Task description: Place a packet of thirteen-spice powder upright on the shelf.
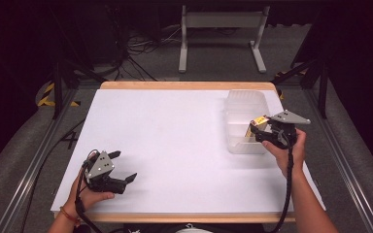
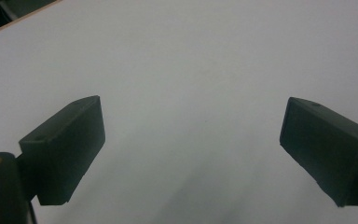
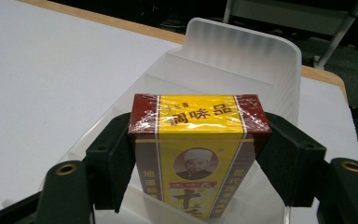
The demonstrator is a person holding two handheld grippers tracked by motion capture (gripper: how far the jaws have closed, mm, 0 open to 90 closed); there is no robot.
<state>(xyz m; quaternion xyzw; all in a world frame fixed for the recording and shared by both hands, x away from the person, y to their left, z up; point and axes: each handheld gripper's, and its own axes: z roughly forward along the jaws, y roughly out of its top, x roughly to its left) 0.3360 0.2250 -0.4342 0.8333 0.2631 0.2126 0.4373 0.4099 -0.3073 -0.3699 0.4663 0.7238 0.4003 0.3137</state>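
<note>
A yellow and dark red seasoning box [image 3: 196, 154] wrapped in clear film is clamped between the black jaws of my right gripper [image 3: 198, 154]. In the high view the box [image 1: 257, 124] hangs over the near right part of a clear plastic bin [image 1: 243, 104], with the right gripper [image 1: 262, 132] shut on it. The bin's ribbed back wall [image 3: 242, 51] rises behind the box in the right gripper view. My left gripper [image 1: 125, 167] rests near the table's front left, open, with nothing between its pads [image 2: 72, 144] but white tabletop.
The white tabletop [image 1: 165, 141] with a wooden edge spreads between the two hands. The bin stands at the far right, close to the table's right edge. Beyond the table a grey metal stand [image 1: 221, 29] and cables lie on the floor.
</note>
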